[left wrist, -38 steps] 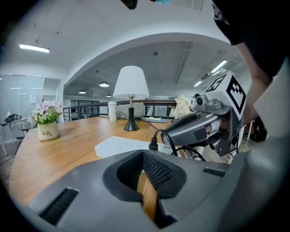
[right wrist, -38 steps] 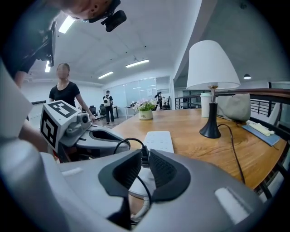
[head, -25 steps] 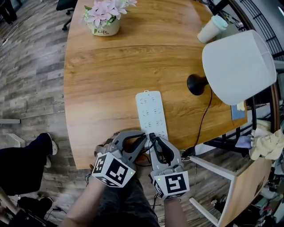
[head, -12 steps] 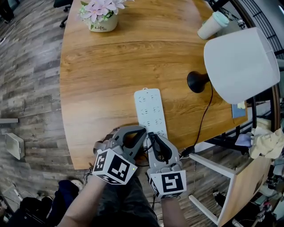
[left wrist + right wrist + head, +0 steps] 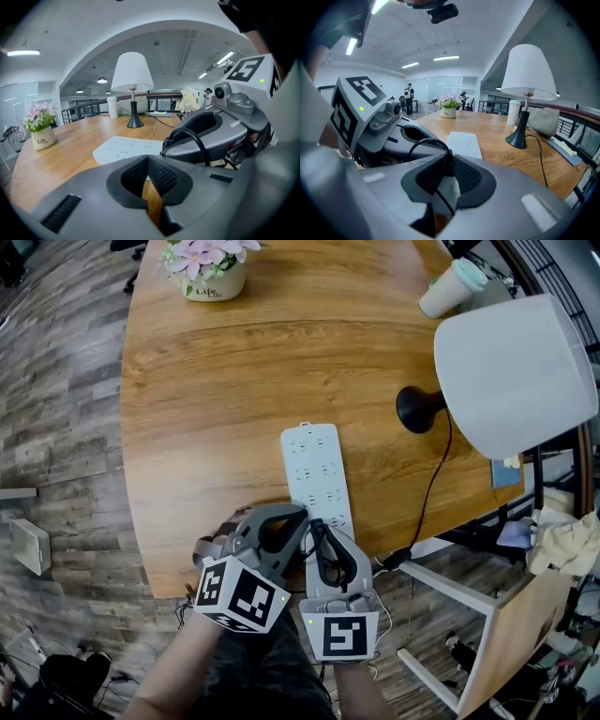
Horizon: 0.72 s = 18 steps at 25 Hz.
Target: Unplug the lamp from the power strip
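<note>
A white power strip lies on the wooden table, its near end at the front edge. The lamp, with a white shade and a black base, stands at the right. Its black cord runs off the table edge and loops back to a black plug at the strip's near end. My right gripper is shut on that plug. Just left of it, my left gripper is shut with nothing between its pads, its tip at the strip's near left corner.
A pot of pink flowers stands at the table's far side and a pale cup at the far right. Off the right edge are a white chair frame and a heap of cloth.
My right gripper has rolled slightly on the plug; both grippers stay at the strip's near end. A person's dark leg on the floor at the left has gone from view.
</note>
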Available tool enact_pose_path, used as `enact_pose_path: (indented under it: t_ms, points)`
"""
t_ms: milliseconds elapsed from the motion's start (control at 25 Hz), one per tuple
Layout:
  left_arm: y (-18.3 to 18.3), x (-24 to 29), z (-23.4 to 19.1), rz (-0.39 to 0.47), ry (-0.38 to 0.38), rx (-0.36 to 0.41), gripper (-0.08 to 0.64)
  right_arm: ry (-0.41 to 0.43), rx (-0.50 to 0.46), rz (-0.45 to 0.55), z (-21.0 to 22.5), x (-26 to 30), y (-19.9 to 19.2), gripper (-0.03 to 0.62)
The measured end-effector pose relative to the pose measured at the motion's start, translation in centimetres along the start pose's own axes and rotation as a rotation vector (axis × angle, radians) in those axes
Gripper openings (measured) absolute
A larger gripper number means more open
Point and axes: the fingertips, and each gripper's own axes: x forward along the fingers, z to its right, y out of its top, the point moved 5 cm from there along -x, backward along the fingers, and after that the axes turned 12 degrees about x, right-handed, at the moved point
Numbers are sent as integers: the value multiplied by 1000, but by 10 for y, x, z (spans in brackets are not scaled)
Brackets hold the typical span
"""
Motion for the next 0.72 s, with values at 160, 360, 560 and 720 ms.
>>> enact_pose_path:
  t_ms: [160, 360, 560, 720]
  points:
    - [1, 0, 1, -10, 2, 10, -3, 18, 62, -2, 4, -2, 0, 71]
    - [1, 0, 1, -17, 0, 13, -3, 16, 225, 6, 15, -3, -2, 69]
    - [1, 0, 1, -20, 4, 4, -3, -4, 225, 8, 13, -3, -1, 67]
    - [1, 0, 1, -19, 9, -4, -3, -33, 116, 2, 4, -3, 0, 67]
